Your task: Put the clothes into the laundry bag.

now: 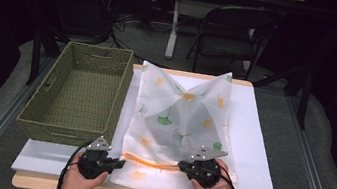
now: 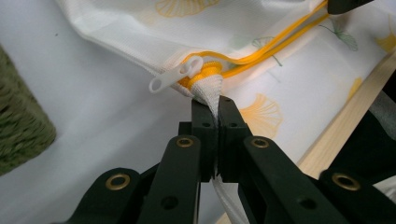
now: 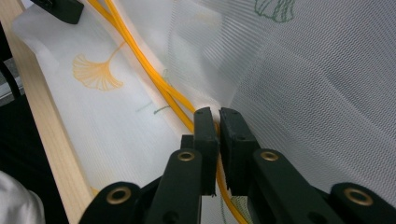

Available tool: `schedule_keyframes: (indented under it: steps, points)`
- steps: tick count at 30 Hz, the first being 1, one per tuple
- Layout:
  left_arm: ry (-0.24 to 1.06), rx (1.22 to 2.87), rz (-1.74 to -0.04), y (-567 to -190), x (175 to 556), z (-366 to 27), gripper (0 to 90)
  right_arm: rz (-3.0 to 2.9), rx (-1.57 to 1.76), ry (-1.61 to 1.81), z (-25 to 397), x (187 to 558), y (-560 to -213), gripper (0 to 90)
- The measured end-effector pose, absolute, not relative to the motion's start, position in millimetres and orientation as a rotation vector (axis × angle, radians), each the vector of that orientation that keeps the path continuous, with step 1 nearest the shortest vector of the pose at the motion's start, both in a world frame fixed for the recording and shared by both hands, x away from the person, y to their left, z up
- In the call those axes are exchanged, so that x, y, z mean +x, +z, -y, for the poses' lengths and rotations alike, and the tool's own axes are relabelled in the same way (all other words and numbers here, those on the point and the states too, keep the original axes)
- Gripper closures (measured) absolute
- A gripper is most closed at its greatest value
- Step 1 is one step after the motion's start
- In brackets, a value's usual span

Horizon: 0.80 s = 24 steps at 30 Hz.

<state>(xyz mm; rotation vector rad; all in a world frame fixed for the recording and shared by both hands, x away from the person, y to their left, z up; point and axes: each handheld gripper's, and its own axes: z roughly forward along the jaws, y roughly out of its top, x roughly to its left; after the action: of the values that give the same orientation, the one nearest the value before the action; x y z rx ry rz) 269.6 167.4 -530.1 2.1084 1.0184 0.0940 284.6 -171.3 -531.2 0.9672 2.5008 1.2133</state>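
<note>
A white mesh bag (image 1: 178, 116) printed with ginkgo leaves lies on the table, its far corners raised. Its orange zipper (image 1: 151, 162) runs along the near edge between my two grippers. My left gripper (image 1: 118, 162) is shut on the white fabric tab at the zipper's end (image 2: 210, 86), just below the white plastic pull (image 2: 175, 74). In its own view the left gripper (image 2: 218, 105) pinches that tab tightly. My right gripper (image 1: 182, 166) holds the other end of the zipper. The right gripper (image 3: 219, 114) is shut with the orange zipper (image 3: 154, 74) and mesh between its jaws.
A woven green basket (image 1: 65, 132) stands at the left, close to the bag. A white sheet (image 1: 256, 138) covers the wooden table, whose near edge (image 3: 42, 116) runs just beside the zipper. A folding chair (image 1: 232, 28) stands beyond the table.
</note>
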Motion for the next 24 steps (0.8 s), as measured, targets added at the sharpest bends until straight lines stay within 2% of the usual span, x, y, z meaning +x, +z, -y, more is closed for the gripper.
schedule_keyframes:
  steps: [9, 15, 18, 21, 24]
  points:
    - [0.119, 2.124, -0.972, -522.2, 272.6, -154.3, 88.6, -2.462, 0.939, 1.311, 172.5, 278.9, -511.1, 67.1]
    - [0.130, 2.148, -0.941, -518.9, 271.6, -144.6, 88.3, -2.458, 0.832, 1.356, 156.9, 277.4, -500.9, 63.9]
    - [0.134, 2.145, -0.939, -517.7, 271.3, -140.2, 88.0, -2.476, 0.811, 1.373, 147.1, 280.4, -498.7, 65.4]
    - [0.120, 2.156, -0.930, -519.3, 273.1, -136.2, 87.7, -2.502, 0.797, 1.386, 135.1, 284.6, -498.3, 76.2]
    - [0.097, 2.155, -0.933, -523.7, 275.8, -130.8, 87.2, -2.523, 0.802, 1.383, 121.6, 289.7, -500.2, 82.2]
